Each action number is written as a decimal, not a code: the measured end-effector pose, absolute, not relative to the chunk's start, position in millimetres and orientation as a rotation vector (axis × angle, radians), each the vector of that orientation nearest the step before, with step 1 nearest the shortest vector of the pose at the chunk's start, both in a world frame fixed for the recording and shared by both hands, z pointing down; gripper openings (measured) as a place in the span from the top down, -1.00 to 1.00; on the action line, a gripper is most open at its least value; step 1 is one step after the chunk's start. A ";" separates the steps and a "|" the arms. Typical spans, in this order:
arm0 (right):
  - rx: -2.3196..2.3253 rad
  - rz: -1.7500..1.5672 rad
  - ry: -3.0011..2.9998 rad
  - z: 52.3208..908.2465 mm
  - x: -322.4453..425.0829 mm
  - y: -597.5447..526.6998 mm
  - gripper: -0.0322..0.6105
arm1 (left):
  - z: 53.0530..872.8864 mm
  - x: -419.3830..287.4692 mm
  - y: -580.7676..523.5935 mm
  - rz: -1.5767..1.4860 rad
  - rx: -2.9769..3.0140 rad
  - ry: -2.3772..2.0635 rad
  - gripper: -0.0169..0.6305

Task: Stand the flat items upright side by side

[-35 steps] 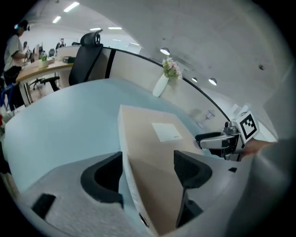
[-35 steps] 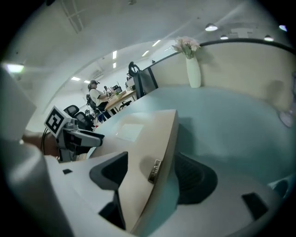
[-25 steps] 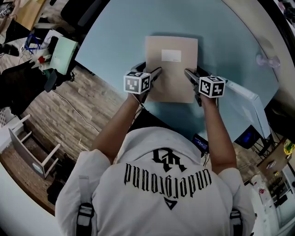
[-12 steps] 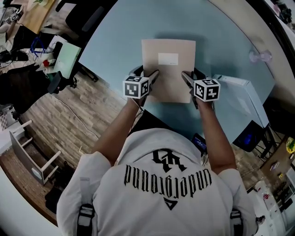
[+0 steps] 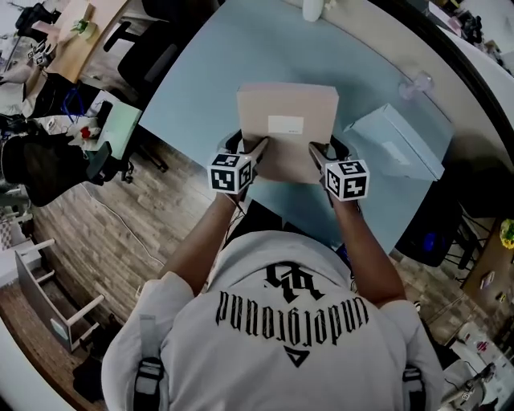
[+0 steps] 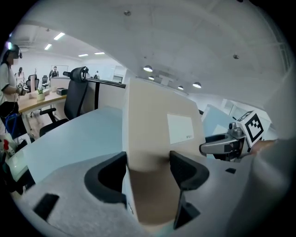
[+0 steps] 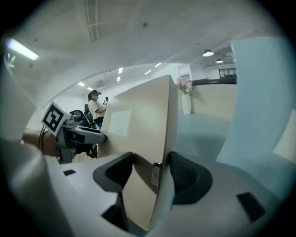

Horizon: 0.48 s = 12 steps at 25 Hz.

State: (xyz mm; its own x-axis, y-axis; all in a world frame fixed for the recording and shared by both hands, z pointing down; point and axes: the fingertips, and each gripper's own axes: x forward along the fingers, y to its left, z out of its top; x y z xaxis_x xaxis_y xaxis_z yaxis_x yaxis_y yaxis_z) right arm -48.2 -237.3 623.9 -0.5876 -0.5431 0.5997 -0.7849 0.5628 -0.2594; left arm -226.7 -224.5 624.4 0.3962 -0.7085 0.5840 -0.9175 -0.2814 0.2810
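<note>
A flat beige folder [image 5: 287, 120] with a white label is tilted up off the pale blue table [image 5: 201, 72], held by its near edge at both corners. My left gripper [image 5: 259, 149] grips its left side and my right gripper [image 5: 316, 152] its right side. In the left gripper view the folder [image 6: 157, 134] fills the gap of the left gripper [image 6: 148, 167]; in the right gripper view its edge [image 7: 159, 139] sits in the right gripper [image 7: 151, 172]. Both sets of jaws have just been closing, and their pads press on the folder. A light blue flat item [image 5: 393, 140] stands just right of it.
The table's near edge runs under my hands, with wooden floor and office chairs [image 5: 152, 40] to the left. A small clear object [image 5: 418, 83] and a white bottle [image 5: 313, 8] stand at the table's far side. A vase [image 7: 186, 99] shows beyond the folder.
Both grippers have risen with the beige folder. It lay flat on the table and now tilts up, near edge raised. The head view has swung, so the light blue item shows more fully.
</note>
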 end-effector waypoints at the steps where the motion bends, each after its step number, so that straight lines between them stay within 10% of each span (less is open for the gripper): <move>1: 1.091 0.688 -2.348 617.1 -40.9 -231.3 0.10 | 618.1 -219.6 -219.6 0.462 2.090 -1.388 0.01; 12: 1.376 0.402 -2.379 538.0 57.2 -161.7 0.10 | 541.1 -122.1 -171.7 0.433 2.350 -1.398 0.01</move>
State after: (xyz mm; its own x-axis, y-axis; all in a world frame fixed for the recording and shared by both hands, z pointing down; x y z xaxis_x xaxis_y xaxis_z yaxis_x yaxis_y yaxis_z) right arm 57.2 -161.7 538.0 -0.4595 -0.7693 0.4439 -0.8724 0.4847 -0.0630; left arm -122.1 -171.7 541.1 0.4602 -0.7710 0.4402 -0.8849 -0.4386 0.1568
